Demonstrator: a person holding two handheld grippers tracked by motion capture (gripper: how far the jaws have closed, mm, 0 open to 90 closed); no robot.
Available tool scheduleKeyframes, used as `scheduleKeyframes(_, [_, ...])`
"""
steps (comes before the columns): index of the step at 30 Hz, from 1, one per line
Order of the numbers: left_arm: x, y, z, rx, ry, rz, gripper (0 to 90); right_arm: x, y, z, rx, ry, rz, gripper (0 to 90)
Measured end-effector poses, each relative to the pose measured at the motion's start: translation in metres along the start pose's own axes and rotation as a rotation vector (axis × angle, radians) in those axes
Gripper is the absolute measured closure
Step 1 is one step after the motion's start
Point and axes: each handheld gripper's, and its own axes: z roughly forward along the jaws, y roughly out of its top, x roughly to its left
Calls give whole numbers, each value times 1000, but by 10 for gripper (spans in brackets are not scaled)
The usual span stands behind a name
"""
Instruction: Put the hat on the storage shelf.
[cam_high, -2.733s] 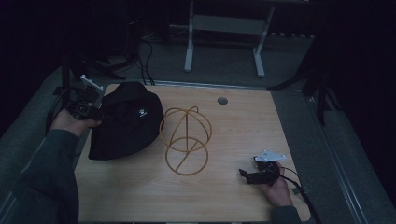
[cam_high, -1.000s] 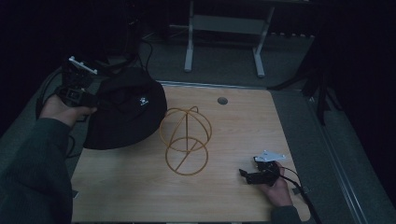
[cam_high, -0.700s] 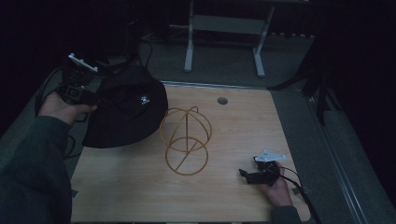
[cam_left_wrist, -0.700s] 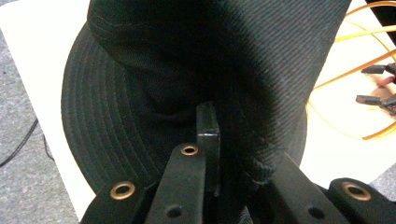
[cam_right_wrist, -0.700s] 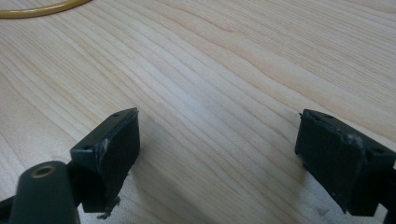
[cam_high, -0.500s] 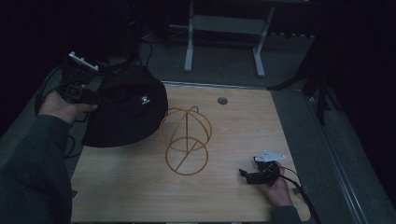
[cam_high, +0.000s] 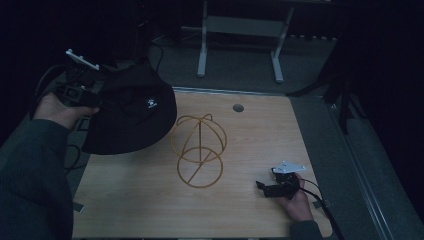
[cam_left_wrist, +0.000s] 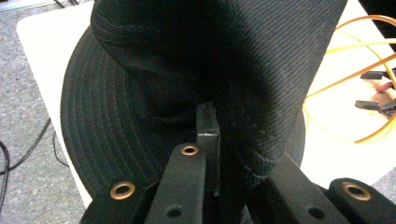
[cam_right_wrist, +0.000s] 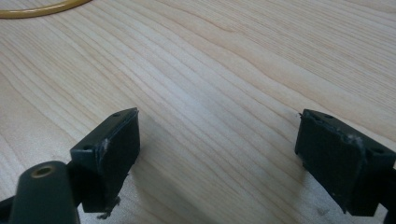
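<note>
At the upper left of the high view, the left gripper (cam_high: 95, 92) was clamped on the black hat (cam_high: 135, 112), apparently lifted off the table (cam_high: 150, 210). Lower right, the right gripper (cam_right_wrist: 217, 154) rested with jaws spread beside the yellow wire stand (cam_high: 199, 150).

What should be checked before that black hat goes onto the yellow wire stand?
1. Left gripper shut on the hat: ok.
2. Hat lifted off the table: ok.
3. Wire stand upright and bare: ok.
4. Right gripper open and apart from the stand: ok.
5. Hat's opening facing down: cannot tell.
6. Grip firm enough to last the move: cannot tell.
</note>
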Motion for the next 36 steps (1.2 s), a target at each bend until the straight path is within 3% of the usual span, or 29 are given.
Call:
scheduleKeyframes(10, [0,3,-13,-22,9,8,880,0,0,0,0,0,-1,138])
scheduleKeyframes(28, [-7,4,-22,-59,-42,70,879,0,0,0,-2,0,-2,138])
scheduleKeyframes(36, [-9,5,-27,-71,-53,78,879,0,0,0,-1,0,-1,138])
